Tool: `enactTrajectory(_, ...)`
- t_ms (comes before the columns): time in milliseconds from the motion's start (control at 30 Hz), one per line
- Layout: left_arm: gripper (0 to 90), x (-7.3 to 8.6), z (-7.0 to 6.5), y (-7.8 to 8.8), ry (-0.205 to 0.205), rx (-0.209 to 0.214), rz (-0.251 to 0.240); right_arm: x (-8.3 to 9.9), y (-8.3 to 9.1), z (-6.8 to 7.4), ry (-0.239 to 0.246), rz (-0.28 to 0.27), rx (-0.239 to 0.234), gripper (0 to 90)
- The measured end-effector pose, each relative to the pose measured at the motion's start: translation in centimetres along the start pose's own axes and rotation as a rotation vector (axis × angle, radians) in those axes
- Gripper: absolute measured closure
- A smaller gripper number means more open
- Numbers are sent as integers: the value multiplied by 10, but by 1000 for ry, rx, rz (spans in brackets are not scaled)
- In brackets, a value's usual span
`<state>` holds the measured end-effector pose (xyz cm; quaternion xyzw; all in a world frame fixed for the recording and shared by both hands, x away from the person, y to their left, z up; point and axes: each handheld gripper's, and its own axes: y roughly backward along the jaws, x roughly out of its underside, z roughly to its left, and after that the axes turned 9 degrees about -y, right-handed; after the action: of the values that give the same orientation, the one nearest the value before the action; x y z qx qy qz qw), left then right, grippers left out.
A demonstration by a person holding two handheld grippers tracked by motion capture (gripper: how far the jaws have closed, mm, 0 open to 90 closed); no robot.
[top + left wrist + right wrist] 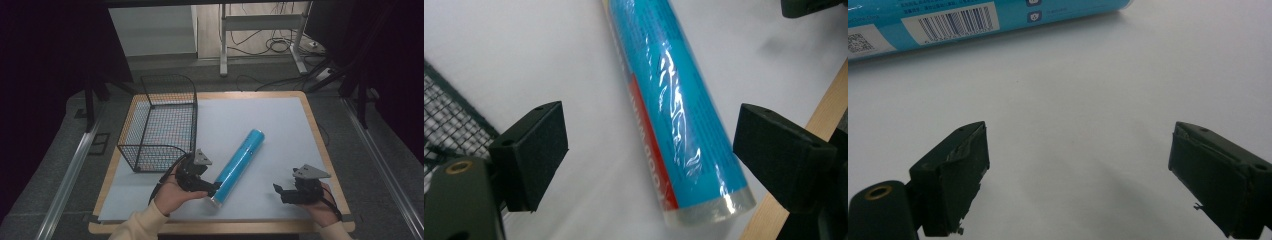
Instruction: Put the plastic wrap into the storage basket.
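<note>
Blue tube (674, 115) lies between open left claw (649, 160)

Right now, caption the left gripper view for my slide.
Open left tool straddling the near end of a shiny plastic-wrapped blue tube lying on the white mat.

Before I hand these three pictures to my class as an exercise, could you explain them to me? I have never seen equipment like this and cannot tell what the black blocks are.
There is no robot here. A person holds a hand-held black gripper in each hand: the left gripper and the right gripper. The black blocks are their jaws. The high view looks down from above the person; the other two pictures come from cameras riding on each gripper, looking along its jaws. On the white-topped table with a wooden rim lie a long blue plastic-wrapped tube and a black wire mesh basket, apparently empty. Nothing is held. Both pairs of jaws stand open; the left pair sits either side of the tube's near end, the right pair over bare table.
</note>
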<state>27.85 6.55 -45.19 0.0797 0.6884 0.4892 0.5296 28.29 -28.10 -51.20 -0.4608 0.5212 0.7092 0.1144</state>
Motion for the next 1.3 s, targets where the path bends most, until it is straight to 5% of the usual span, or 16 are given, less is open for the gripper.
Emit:
enactTrajectory(400, 128, -27, -3, -16, -21, 15, 14, 0, 0, -1, -3, 3, 4, 97)
enactTrajectory(1300, 116, -52, -1, -51, -15, 42, 77, 0, 1, -1, 9, -3, 7, 98)
